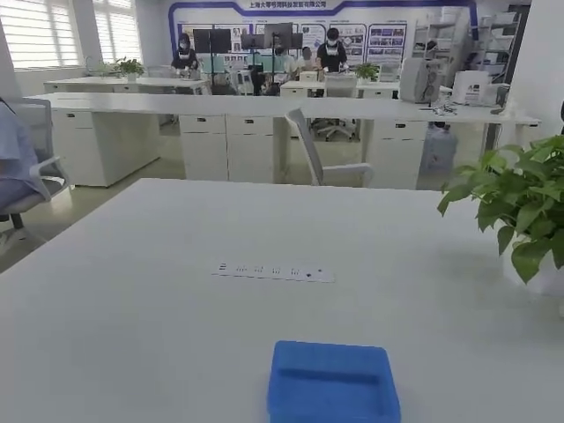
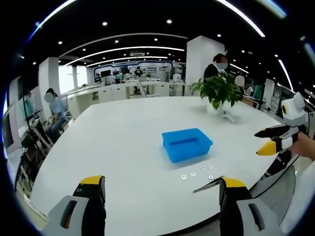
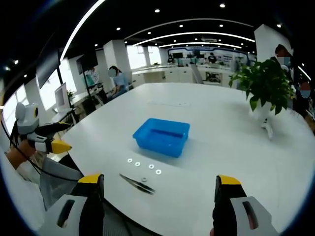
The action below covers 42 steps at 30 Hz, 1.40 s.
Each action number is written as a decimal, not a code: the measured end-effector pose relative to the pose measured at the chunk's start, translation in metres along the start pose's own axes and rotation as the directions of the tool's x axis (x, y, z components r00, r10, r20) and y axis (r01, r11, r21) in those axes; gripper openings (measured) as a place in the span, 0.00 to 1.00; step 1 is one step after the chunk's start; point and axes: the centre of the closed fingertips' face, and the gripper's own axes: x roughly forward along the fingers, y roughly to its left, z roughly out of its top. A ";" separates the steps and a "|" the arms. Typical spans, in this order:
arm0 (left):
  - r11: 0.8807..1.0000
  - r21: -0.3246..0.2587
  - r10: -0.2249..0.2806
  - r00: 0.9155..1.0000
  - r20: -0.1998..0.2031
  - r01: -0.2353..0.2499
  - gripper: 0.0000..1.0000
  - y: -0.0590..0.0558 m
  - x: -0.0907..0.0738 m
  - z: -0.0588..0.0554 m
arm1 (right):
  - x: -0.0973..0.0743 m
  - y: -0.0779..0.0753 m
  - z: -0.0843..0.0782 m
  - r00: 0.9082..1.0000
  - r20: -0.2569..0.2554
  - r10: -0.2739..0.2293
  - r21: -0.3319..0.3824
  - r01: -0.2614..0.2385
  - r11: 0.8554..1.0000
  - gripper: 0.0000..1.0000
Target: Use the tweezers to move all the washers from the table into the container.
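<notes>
Washers [image 3: 151, 166] lie loose on the bench [image 3: 236, 147] just in front of the blue container [image 3: 162, 136], the tweezers [image 3: 138, 183] unclaimed a little farther from it, so the left gripper [image 2: 161, 183] and right gripper [image 3: 158, 179] hover with fingers spread and empty, presumably ready to take the tool.

In the left gripper view the tweezers [image 2: 207, 185] lie just ahead of the left gripper [image 2: 161, 183], and their near end is hidden behind its right jaw. The washers [image 2: 202, 173], a little further ahead, are specks too small to count surely. The right gripper [image 2: 263, 141] shows at the right, its body cut off by the edge. In the right gripper view one of the washers sits by the tweezers; whether they touch cannot be told. In the head view the bottom edge cuts off the container [image 1: 333, 383], and the right edge cuts off the plant [image 1: 520, 198].
</notes>
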 end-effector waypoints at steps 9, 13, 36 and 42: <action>0.999 -0.041 -0.005 0.999 0.040 0.007 0.99 -0.003 0.002 0.005 | -0.002 -0.002 0.007 1.000 0.027 -0.002 -0.021 0.003 1.000 0.91; 0.999 -0.034 -0.008 0.998 0.067 0.011 0.99 -0.008 0.003 0.011 | -0.001 -0.001 0.008 1.000 0.029 -0.006 -0.027 0.007 1.000 0.90; 0.995 0.069 -0.069 0.998 -0.009 0.069 0.91 -0.018 0.022 0.002 | 0.006 -0.002 0.011 0.998 0.059 -0.016 -0.032 0.018 0.999 0.78; 0.991 0.075 -0.112 0.993 -0.027 0.114 0.80 -0.025 0.031 0.002 | 0.010 -0.004 0.008 0.999 0.045 -0.018 -0.036 0.020 0.999 0.73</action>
